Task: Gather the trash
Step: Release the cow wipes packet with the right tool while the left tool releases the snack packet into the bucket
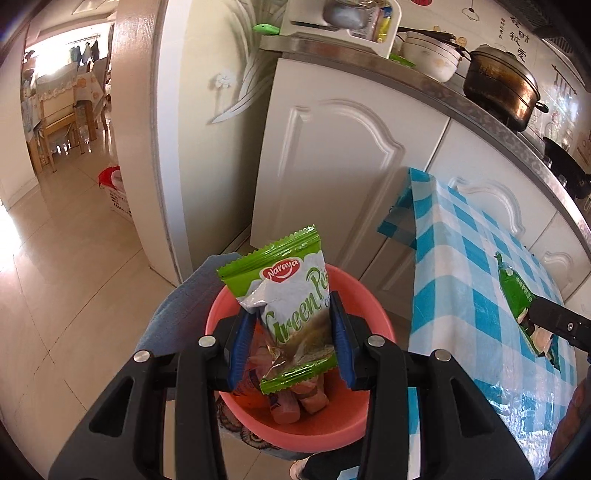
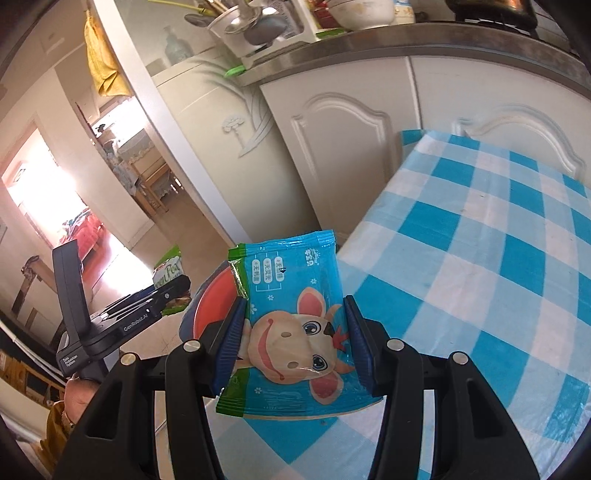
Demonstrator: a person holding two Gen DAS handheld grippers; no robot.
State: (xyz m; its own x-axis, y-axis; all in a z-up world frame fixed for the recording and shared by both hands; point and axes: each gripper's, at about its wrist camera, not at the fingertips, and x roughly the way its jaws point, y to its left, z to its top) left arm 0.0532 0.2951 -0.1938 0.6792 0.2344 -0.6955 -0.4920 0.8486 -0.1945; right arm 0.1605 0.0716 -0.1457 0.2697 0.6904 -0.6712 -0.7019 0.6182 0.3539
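The left claw is clamped on a green and white snack wrapper, its blue pads pressing the wrapper from both sides, and it holds the wrapper in the air right above a pink bin that stands on the floor. Inside the bin lie some pinkish wrappers and other scraps, and a grey-blue cloth lies against the bin's far left side. The right claw is clamped on a blue wet-wipe packet printed with a cartoon cow, the blue pads gripping its two long edges; the packet is held above the near left corner of the desk, which is covered with a blue and white checked cloth. In the right wrist view the left claw shows at the left with the green wrapper in its tips, and part of the pink bin shows just behind the blue packet, beside the desk's edge. In the left wrist view the right claw appears at the far right over the checked cloth, with the edge of its packet seen as a green strip. Behind the desk runs a row of white cabinet doors under a metal worktop that carries a dark pot, white bowls and a white rack of utensils. To the left a doorway opens onto a bright room with a wooden chair.
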